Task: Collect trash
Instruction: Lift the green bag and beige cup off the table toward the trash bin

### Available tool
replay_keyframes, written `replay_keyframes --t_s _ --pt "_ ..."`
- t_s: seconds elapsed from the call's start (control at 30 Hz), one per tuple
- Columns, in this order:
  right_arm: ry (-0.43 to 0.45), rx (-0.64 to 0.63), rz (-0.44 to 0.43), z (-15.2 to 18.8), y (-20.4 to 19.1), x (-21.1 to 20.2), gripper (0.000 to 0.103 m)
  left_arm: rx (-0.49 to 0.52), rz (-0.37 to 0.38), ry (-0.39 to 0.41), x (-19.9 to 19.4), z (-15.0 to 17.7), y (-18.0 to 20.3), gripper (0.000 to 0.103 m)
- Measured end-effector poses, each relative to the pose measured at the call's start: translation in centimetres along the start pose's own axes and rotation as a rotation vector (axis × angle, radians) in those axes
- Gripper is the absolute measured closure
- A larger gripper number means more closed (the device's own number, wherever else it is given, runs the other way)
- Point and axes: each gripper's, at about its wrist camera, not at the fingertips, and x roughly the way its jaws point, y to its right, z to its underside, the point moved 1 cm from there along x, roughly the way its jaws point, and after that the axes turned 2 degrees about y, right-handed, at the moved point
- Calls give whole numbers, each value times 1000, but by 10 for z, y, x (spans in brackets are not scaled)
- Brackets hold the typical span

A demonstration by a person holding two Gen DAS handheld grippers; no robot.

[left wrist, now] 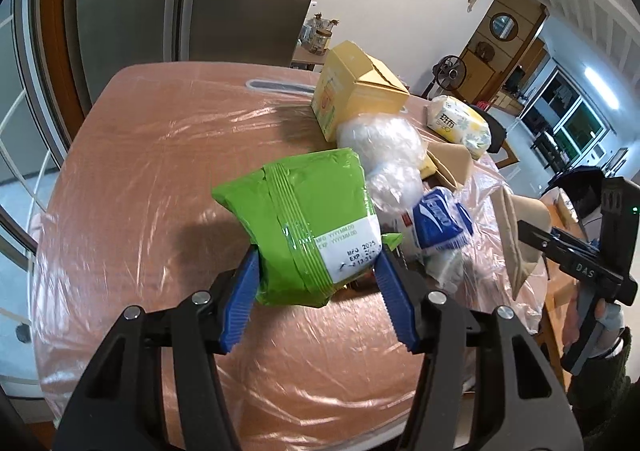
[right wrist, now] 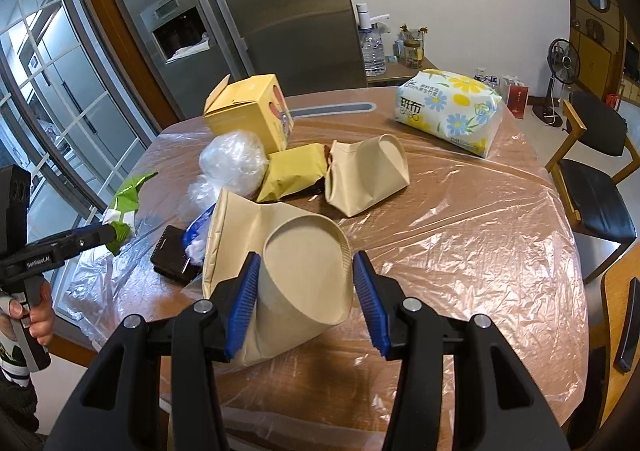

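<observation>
My left gripper [left wrist: 316, 263] is shut on a green plastic wrapper [left wrist: 304, 223] and holds it above the table; the wrapper also shows in the right wrist view [right wrist: 126, 203]. My right gripper [right wrist: 306, 271] is closed on the round base of a crushed beige paper cup [right wrist: 292, 283], its left pad touching and its right pad at the rim. The trash pile holds a second beige paper cup [right wrist: 368, 175], a yellow pouch [right wrist: 294, 171], clear crumpled plastic [right wrist: 234, 161], a blue-white wrapper [left wrist: 438, 223] and a yellow carton [right wrist: 250, 111].
The round table [right wrist: 480, 251] is covered with clear plastic film. A flowered tissue pack [right wrist: 450, 111] lies at the far right. A black flat object [right wrist: 174, 255] lies by the pile. A fridge [right wrist: 260, 3] stands behind, a chair [right wrist: 592, 171] to the right.
</observation>
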Motion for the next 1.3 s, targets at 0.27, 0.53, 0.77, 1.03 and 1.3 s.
replay_keyframes --t_s 0.27,0.53,0.77,1.03,1.3 --pt "-11 -14 -36 6 -14 -2 56 -34 71 13 -21 17 2 46" --pt "-24 -31 -56 10 -28 1 56 -40 98 4 -27 27 8 56" --pt "-41 -35 -57 16 -33 6 56 -53 11 -65 -2 31 6 27" --pt "-30 -18 -58 18 -28 2 56 -35 -101 -128 35 29 27 17" --pt "-35 -25 -40 23 -24 2 56 -20 -120 -111 42 30 26 30"
